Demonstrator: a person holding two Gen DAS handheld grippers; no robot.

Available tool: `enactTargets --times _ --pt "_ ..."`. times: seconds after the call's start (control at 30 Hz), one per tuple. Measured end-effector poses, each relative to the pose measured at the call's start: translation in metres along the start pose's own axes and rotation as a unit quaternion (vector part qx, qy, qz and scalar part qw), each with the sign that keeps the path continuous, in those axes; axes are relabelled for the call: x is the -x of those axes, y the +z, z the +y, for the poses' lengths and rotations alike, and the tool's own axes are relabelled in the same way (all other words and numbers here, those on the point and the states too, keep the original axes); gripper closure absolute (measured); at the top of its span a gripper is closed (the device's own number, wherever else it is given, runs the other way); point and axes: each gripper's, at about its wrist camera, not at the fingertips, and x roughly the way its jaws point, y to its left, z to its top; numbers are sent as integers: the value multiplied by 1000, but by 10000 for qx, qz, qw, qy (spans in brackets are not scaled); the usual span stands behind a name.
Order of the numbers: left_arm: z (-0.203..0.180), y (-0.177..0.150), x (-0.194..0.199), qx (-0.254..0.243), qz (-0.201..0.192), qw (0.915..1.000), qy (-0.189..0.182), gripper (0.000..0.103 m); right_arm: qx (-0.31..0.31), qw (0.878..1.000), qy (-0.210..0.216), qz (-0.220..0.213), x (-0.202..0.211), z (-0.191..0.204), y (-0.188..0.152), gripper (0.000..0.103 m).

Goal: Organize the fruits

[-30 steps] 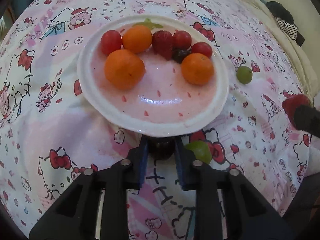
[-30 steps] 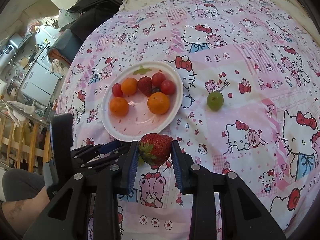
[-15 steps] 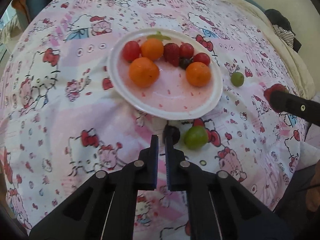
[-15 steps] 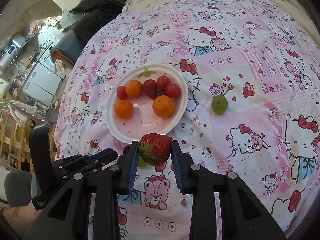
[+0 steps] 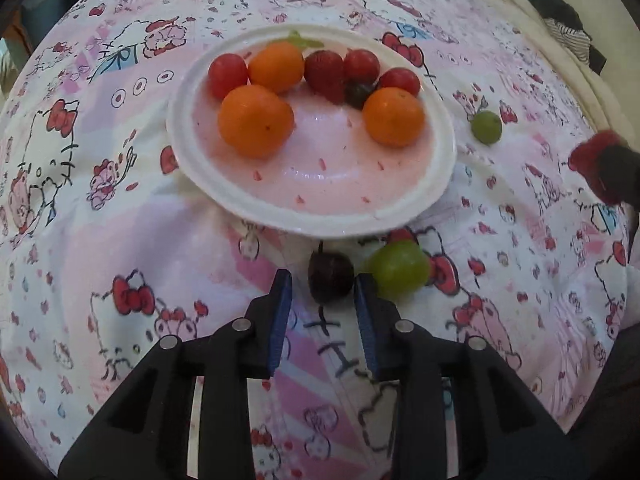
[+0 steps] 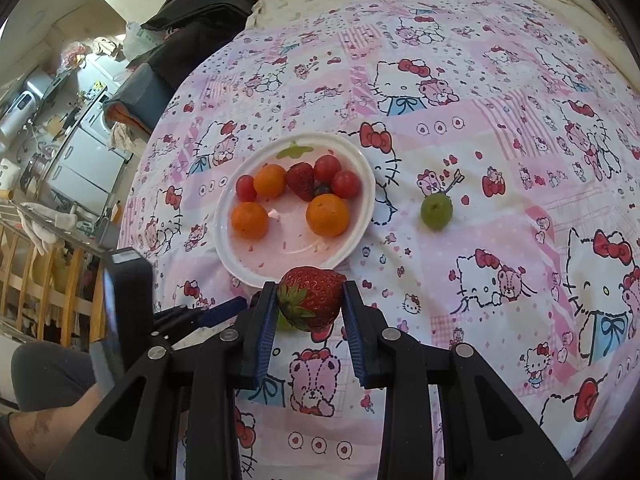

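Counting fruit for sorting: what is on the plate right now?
On the plate: three oranges, three cherry tomatoes, one strawberry and a dark fruit, partly hidden behind the right orange. Anything behind them is covered.

Left gripper (image 5: pixel 323 286): matte black angular frame, blue finger pads, silver round screws.
Right gripper (image 6: pixel 309 298): same black frame, blue pads, silver screws.
Person: bare knee (image 6: pixel 44 424) at 8 o'clock, dark grey shorts above.
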Motion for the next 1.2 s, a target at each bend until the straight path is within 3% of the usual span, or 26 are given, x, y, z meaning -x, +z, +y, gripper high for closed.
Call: enactTargets --times 0.13,0.4,0.53,0.73,0.97,1.07,1.2 --pt "-2 6 0 -182 -88 9998 -82 86 48 10000 -6 35 -3 2 1 70" --pt "9 3 26 75 -201 9996 -168 87 11 10000 28 47 -5 2 3 70" --pt "19 7 65 244 -586 9978 -207 87 -44 9998 175 -47 1 3 7 70" --pt "41 46 105 383 -1071 9934 -162 87 -3 9993 278 -251 4 5 39 70" --pt "37 89 87 104 -1078 9941 -83 87 22 9989 462 -103 -30 2 79 70" --pt "28 94 69 -53 -977 9952 -9 86 -273 9972 684 83 -47 -9 89 70" --pt "16 85 45 -182 -876 9958 -190 86 -400 9964 699 268 -69 -17 97 69"
